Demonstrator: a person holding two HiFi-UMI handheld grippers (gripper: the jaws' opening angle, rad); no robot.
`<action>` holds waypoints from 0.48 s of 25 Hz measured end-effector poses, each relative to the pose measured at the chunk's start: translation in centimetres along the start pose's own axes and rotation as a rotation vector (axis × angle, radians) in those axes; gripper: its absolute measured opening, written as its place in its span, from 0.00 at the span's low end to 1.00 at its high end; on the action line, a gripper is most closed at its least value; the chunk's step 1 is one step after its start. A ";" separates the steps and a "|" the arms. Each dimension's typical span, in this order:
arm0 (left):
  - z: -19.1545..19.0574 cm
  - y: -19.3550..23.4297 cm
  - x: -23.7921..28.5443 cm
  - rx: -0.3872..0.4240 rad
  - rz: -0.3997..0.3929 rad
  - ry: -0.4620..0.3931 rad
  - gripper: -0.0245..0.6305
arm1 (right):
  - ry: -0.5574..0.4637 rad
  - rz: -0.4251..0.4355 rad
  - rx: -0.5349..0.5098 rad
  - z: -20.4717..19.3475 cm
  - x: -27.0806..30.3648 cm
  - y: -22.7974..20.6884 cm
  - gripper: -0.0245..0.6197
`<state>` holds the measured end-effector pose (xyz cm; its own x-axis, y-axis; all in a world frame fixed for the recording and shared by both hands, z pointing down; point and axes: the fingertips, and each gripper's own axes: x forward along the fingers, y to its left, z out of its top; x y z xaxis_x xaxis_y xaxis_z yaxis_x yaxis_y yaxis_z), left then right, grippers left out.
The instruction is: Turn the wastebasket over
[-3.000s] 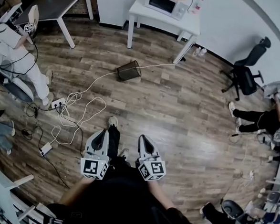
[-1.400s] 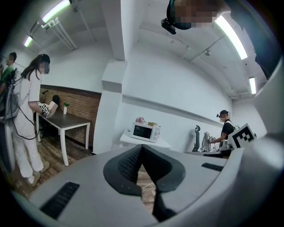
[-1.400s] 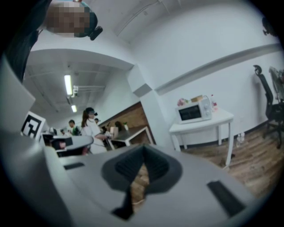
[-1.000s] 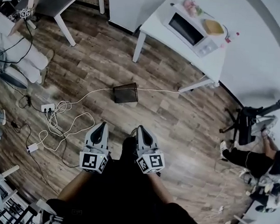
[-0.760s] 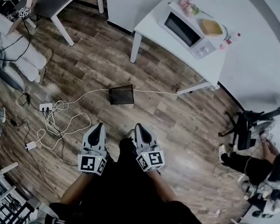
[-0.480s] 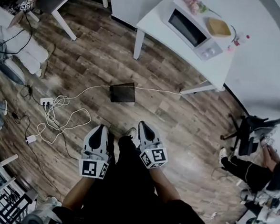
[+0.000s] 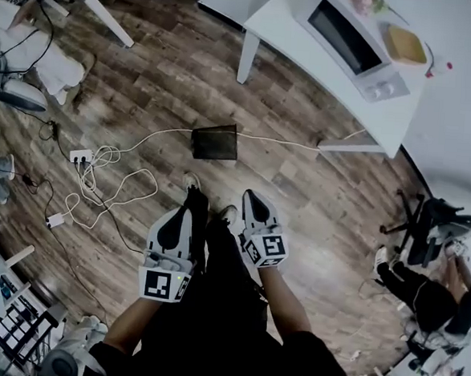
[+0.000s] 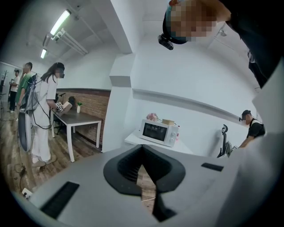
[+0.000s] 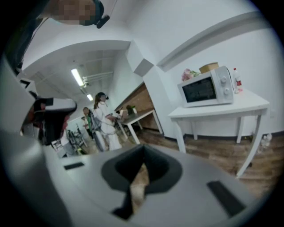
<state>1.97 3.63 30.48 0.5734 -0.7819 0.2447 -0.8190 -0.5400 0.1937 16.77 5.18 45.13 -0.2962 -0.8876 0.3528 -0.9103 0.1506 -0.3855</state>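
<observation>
Plainly at the approach step: left gripper (image 7: 182, 213) and right gripper (image 7: 252, 199) both closed on nothing, held out low, well short of the wastebasket (image 7: 214, 143) lying on its side on the wood floor (a white cable (image 7: 155, 136) running just past it). Next, probably: close in, open the jaws, pinch the rim, tip it over.

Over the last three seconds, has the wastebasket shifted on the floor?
No. The wastebasket still lies beside the white cable, short of the table leg; only the view shifted.
</observation>
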 end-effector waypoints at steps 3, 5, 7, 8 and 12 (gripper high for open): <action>-0.5 1.1 1.7 0.000 -0.015 0.009 0.09 | 0.004 -0.004 0.042 -1.2 2.0 -1.1 0.09; -0.9 1.7 2.8 -0.005 -0.027 0.005 0.09 | 0.012 -0.009 0.061 -2.3 3.0 -1.9 0.09; -1.5 2.2 4.1 -0.008 -0.033 0.015 0.09 | 0.031 -0.012 0.072 -3.4 4.2 -2.7 0.09; -1.9 2.5 4.8 -0.012 -0.034 0.027 0.09 | 0.045 -0.012 0.073 -3.9 4.7 -3.0 0.09; -3.3 3.2 6.8 -0.039 -0.035 0.054 0.09 | 0.112 -0.026 0.080 -6.6 7.0 -4.9 0.09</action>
<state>3.31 -2.41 35.88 0.6026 -0.7442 0.2880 -0.7978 -0.5531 0.2401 17.23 1.11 55.07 -0.3073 -0.8357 0.4552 -0.8936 0.0889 -0.4400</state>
